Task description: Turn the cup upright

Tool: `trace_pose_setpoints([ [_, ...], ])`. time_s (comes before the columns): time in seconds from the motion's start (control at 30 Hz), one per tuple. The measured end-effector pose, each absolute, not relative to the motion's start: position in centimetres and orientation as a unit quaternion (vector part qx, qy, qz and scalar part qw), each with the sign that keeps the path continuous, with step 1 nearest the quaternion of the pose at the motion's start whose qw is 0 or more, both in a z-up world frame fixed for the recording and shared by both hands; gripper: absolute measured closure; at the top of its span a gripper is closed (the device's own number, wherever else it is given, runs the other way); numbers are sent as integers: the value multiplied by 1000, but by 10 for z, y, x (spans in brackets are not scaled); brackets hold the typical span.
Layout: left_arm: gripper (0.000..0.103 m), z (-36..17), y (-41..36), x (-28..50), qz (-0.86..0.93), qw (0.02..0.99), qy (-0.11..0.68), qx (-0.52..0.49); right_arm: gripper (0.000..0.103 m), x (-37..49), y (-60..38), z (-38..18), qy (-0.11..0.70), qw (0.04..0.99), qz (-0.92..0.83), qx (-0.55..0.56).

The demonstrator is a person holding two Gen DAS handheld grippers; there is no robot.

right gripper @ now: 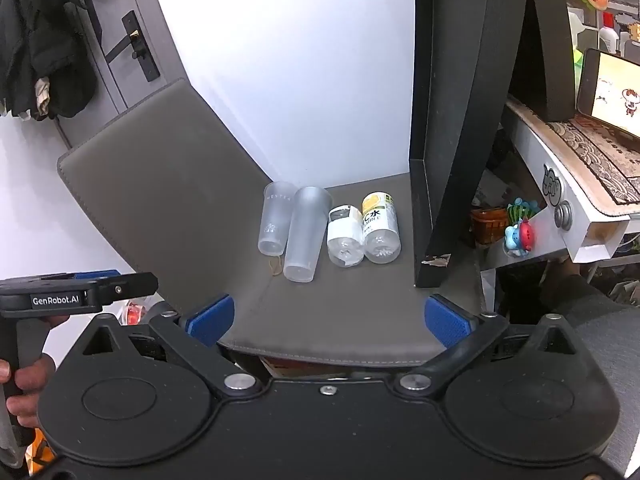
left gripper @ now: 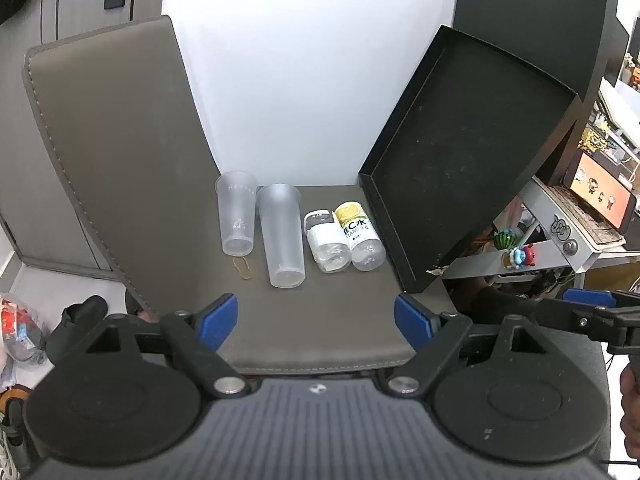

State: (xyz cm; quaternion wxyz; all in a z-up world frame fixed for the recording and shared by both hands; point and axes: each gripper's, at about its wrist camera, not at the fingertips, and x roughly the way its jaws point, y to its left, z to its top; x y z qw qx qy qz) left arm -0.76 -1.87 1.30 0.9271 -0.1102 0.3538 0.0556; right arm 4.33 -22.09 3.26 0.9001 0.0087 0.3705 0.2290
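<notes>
Two frosted clear plastic cups lie on their sides on the grey mat, bases toward me: a smaller cup on the left and a taller cup to its right. My left gripper is open and empty, well short of the cups, over the mat's front part. My right gripper is open and empty, also over the mat's front edge. The right gripper shows at the right edge of the left wrist view, and the left gripper at the left edge of the right wrist view.
Two small bottles, one white-labelled and one yellow-labelled, lie right of the cups. A rubber band lies by the smaller cup. A black tray leans at the right. The grey mat curls up at the left.
</notes>
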Motion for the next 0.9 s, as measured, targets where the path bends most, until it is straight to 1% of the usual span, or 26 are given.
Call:
trace_pose_setpoints([
  [0.9, 19, 3, -18, -13, 51, 921, 368, -121, 0, 41, -222, 29, 369, 901, 229, 1],
])
